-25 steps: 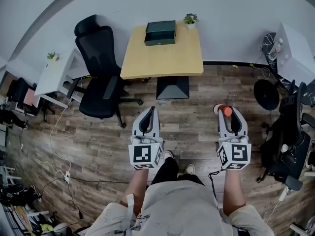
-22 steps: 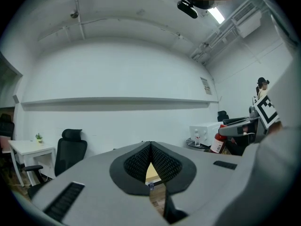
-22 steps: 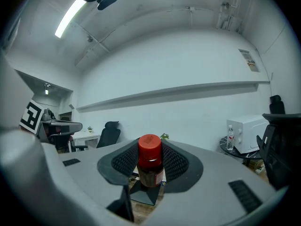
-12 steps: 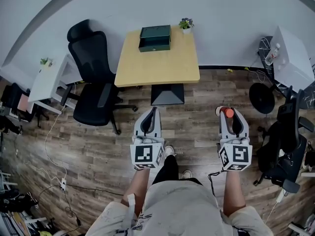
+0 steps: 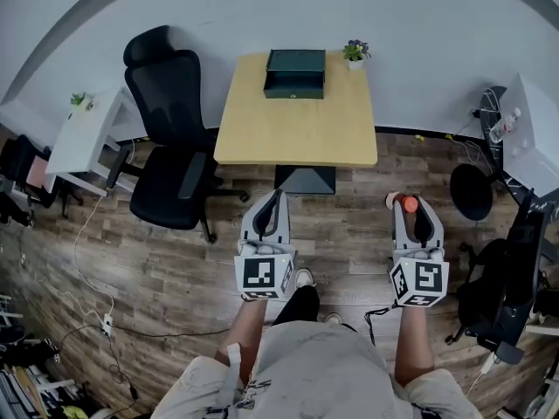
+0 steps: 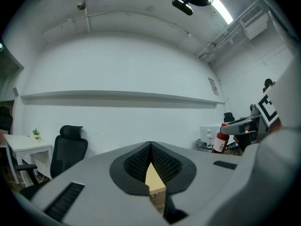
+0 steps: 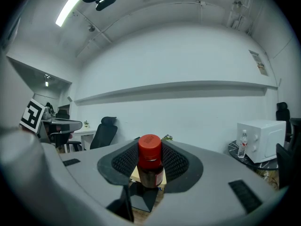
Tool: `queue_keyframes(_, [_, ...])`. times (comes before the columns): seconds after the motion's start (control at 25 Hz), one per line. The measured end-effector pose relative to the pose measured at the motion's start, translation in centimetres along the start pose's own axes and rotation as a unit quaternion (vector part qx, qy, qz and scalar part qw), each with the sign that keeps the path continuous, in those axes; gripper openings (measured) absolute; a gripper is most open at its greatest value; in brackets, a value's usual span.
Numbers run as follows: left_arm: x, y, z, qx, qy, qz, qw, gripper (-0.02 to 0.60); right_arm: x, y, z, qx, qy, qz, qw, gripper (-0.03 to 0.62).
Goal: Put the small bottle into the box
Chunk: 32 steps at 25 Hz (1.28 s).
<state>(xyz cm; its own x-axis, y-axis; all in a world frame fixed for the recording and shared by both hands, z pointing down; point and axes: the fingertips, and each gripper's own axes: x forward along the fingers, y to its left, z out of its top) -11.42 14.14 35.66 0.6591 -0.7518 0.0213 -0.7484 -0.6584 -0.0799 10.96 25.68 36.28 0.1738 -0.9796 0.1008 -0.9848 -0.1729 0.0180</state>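
The bottle [image 7: 150, 167] is gripped upright in the right gripper's [image 5: 406, 205] jaws, above the floor and well short of the table [image 5: 297, 138]. The left gripper's [image 5: 272, 199] jaws are closed on nothing. The bottle should be carried level to the box [image 5: 295, 70] at the table's far edge, where the lid may need lifting first.

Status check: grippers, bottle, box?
Left gripper shut, empty. Right gripper shut on bottle, upright. Box on table ahead, not yet reached. Nothing in the way.
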Motion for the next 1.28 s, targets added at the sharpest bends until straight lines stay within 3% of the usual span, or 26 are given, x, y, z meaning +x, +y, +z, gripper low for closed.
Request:
queue_keyframes(0.76, [6.8, 17.3, -3.2, -0.025, 0.017, 0.056, 0.998, 0.008, 16.7, 11.0, 1.3, -0.027, 0.029, 0.058, 0.998, 0.153])
queue_keyframes(1.28, [8.4, 22.6, -2.2, -0.001, 0.014, 0.107, 0.9941, 0.008, 23.8, 14.2, 3.1, -0.024, 0.004, 0.113, 0.993, 0.153])
